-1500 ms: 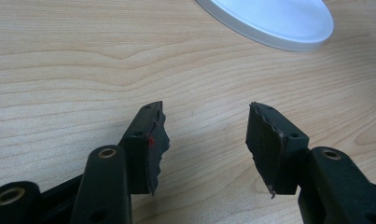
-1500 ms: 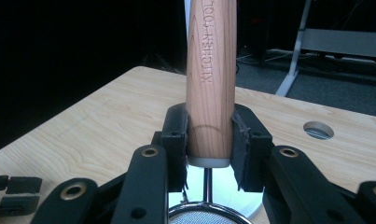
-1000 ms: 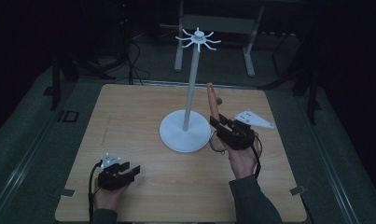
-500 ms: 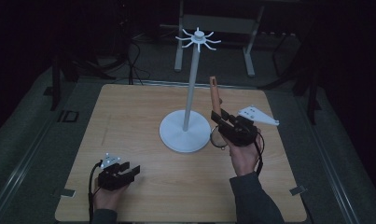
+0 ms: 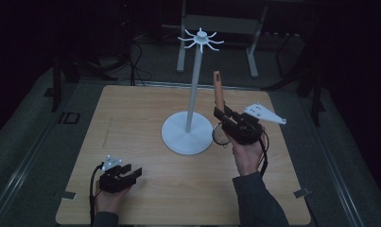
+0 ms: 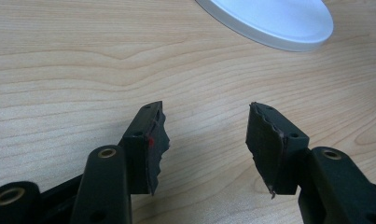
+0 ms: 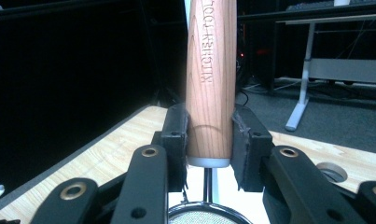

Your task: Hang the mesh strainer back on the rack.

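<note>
While the right claw (image 5: 224, 124) clamps the strainer's wooden handle (image 7: 210, 79) upright, lift its tip level with a hook on the white stand (image 5: 194, 90), left claw (image 6: 202, 144) idle and open

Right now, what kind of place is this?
Probably a dim lab or workshop set up for recording: a bare wooden table holding only a white hanging stand, with desk legs and loose cables on the floor behind.

One bit of lettering reads clearly: "KITCHEN TOOL", engraved lengthwise, running up toward twelve o'clock in the right gripper view, on the wooden handle (image 7: 210, 84); its end is cut off at the frame's top. Nothing else is legible anywhere.
</note>
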Tool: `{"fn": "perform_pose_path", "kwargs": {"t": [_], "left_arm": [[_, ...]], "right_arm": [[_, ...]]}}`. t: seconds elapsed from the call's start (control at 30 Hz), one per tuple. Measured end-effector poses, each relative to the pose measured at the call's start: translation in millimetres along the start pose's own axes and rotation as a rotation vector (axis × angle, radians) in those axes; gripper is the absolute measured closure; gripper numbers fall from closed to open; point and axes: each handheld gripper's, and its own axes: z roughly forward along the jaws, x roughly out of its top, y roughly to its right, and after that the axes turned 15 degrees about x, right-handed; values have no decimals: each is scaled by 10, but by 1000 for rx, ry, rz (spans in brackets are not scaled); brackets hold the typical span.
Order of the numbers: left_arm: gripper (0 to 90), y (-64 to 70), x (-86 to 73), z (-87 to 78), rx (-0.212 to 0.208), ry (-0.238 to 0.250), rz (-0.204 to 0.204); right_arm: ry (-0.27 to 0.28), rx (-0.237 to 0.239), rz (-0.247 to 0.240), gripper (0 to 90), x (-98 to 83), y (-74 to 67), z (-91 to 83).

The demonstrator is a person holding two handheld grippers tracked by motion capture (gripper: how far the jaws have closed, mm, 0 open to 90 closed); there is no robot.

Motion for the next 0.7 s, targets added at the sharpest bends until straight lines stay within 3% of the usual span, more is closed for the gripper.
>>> {"fn": "perform_pose_path", "kwargs": {"t": [0.7], "left_arm": [[468, 10, 0, 9, -1, -2, 6]], "right_arm": [[28, 12, -4, 694, 117, -4, 11]]}}
